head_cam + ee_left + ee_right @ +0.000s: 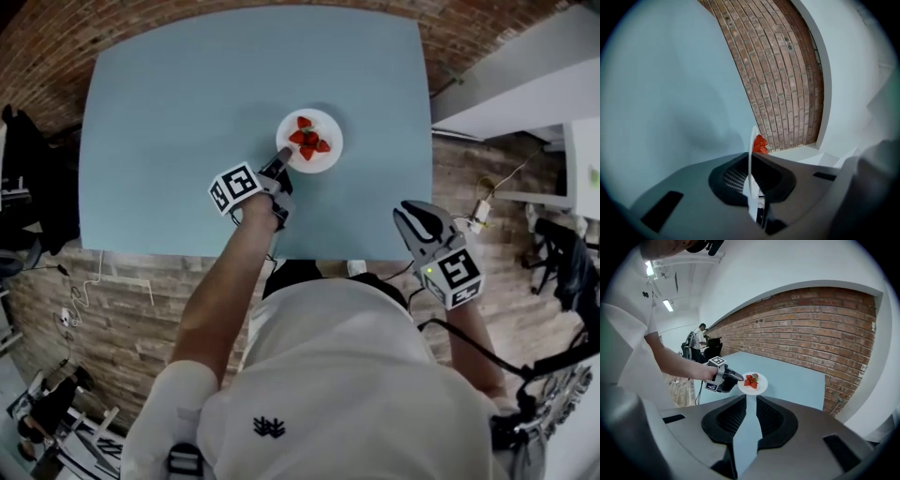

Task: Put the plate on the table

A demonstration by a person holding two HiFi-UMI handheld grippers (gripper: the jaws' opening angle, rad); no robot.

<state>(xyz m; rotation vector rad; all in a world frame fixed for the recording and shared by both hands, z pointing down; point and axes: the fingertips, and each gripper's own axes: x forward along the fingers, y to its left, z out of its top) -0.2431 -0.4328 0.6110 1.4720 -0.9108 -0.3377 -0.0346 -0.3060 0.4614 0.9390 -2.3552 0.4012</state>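
Observation:
A white plate [323, 161] with several strawberries [308, 141] is over the middle of the light blue table [187, 112]. My left gripper [284, 155] is shut on the plate's near rim. In the left gripper view that rim [751, 159] runs edge-on between the jaws of the left gripper [752, 180], with the strawberries [760, 144] beyond. The right gripper view shows the plate [757, 387] level, low over the table [787, 376]; I cannot tell whether it touches. My right gripper [410, 214] hangs off the table's front right corner. The right gripper's [747, 401] jaws stand slightly apart, with nothing between them.
A brick wall [811, 324] runs behind the table. White furniture [525, 84] stands to the right, with a cable and a plug [480, 214] on the floor by it. Dark chairs [28, 178] sit at the left. Another person [700, 336] stands far back.

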